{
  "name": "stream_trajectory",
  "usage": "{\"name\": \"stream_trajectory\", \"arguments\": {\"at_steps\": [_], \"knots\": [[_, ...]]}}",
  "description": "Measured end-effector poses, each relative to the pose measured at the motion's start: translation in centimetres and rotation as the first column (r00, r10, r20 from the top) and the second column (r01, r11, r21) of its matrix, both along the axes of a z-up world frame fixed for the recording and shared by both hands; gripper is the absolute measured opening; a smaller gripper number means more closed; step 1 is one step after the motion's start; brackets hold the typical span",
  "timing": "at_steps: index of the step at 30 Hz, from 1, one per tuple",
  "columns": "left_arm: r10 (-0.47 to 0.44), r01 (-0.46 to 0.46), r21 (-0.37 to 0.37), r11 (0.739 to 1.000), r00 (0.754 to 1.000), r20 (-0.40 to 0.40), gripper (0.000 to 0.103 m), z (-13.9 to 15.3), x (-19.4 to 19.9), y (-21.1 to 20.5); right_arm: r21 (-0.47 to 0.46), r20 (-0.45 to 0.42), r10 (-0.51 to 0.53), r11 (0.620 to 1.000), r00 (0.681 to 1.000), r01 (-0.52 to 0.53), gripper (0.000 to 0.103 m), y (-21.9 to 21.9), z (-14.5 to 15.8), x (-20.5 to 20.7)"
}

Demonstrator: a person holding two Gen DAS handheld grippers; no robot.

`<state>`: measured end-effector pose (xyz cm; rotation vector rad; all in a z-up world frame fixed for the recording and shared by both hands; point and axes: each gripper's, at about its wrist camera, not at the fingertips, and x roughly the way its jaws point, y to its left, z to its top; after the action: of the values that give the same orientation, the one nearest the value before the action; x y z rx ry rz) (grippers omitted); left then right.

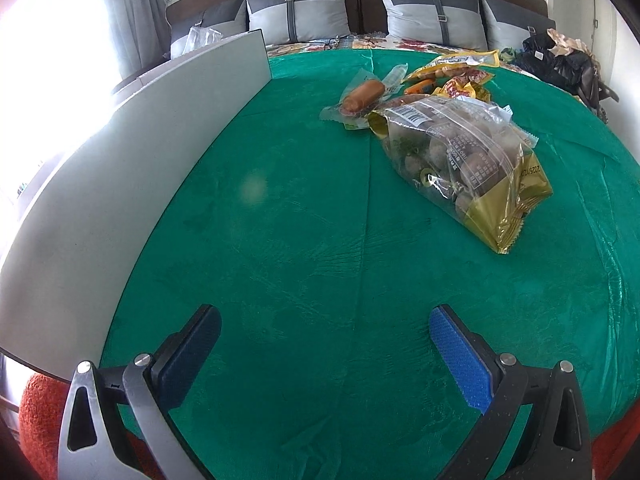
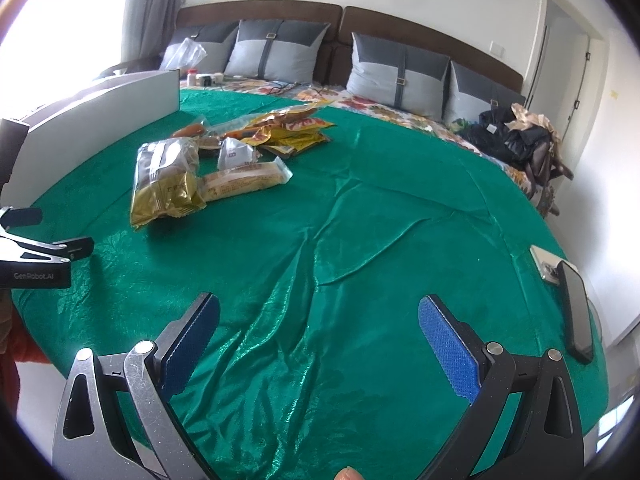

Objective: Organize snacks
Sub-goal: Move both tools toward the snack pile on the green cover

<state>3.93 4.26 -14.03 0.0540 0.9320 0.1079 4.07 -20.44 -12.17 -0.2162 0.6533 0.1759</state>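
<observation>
**Snacks heaped, untouched, on green cloth**

Left wrist: clear-and-gold crinkly bag of round snacks (image 1: 464,160) nearest the released left claw (image 1: 325,354); light, slippery, best pinched at crimped edge.

Right wrist: right claw (image 2: 319,344) spread, empty; pile far-left.

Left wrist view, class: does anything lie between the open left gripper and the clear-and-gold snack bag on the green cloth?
Nothing visible does. The left gripper hangs open over bare green cloth, and only cloth lies between it and the clear-and-gold snack bag. The white box stands off to the left, and the other snacks lie behind the bag.
</observation>
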Motion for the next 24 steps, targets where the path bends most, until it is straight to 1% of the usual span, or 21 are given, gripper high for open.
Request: {"name": "stream_trajectory", "arguments": {"at_steps": [5,11,18,24], "knots": [[0.005,-0.005,-0.024,1.0,1.0,0.0,0.103,-0.2,0.2,0.3,0.002,-0.027,0.003,1.0,1.0,-0.003,0.101,0.1,-0.4,0.2],[0.036,-0.039,-0.108,0.993,0.999,-0.024,0.103,-0.5,0.3,1.3,0.007,-0.074,0.001,1.0,0.997,-0.001,0.101,0.1,-1.3,0.7],[0.027,-0.03,-0.103,0.994,0.999,-0.028,0.103,-0.6,0.2,1.2,0.01,-0.119,0.0,1.0,0.993,0.001,0.101,0.1,-2.1,1.1],[0.029,-0.034,-0.108,0.994,0.998,-0.051,0.103,-0.5,0.4,1.3,0.009,-0.157,-0.003,1.0,0.988,0.005,0.101,0.0,-2.8,1.5]]}}
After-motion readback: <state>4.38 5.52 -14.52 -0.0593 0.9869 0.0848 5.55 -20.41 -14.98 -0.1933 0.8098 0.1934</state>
